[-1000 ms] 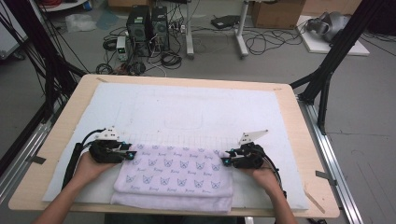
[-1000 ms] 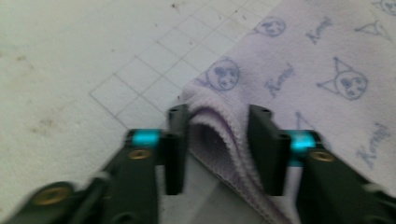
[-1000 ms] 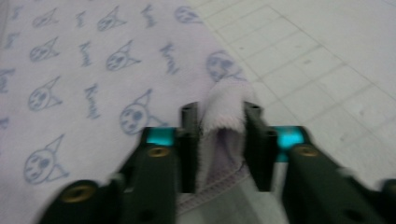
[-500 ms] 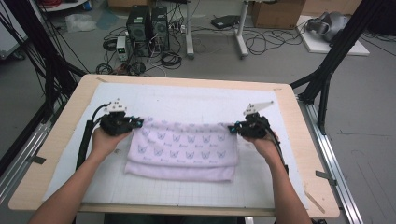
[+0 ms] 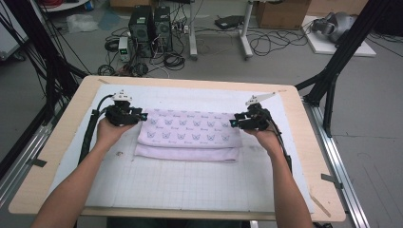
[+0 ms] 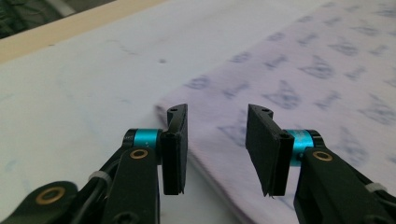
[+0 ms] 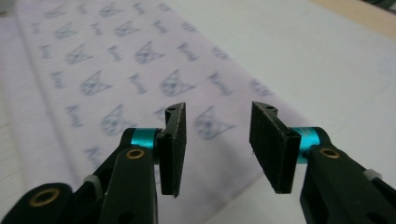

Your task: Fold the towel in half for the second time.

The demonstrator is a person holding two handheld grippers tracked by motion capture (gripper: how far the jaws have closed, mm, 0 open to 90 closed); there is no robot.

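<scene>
A pale lilac towel (image 5: pixel 190 133) with a small printed pattern lies folded on the white gridded mat (image 5: pixel 190 185); its lower layer pokes out along the near edge. My left gripper (image 5: pixel 141 115) sits at the towel's left end. In the left gripper view its jaws (image 6: pixel 217 112) have just been opening and now stand apart over the towel's corner (image 6: pixel 303 84), pressing on nothing. My right gripper (image 5: pixel 233 122) is at the right end. Its jaws (image 7: pixel 218 108) have likewise just been opening and stand apart above the cloth (image 7: pixel 116 74).
The mat covers most of a wooden table (image 5: pixel 66 142), with bare mat between the towel and the near edge. Black frame posts (image 5: pixel 337 61) stand at both sides. Beyond the far edge, computer cases (image 5: pixel 149 23) and cables lie on the floor.
Both grippers moved away from the person, taking the towel's end corners with them. They have let go of the cloth, which now lies flat farther up the mat.
</scene>
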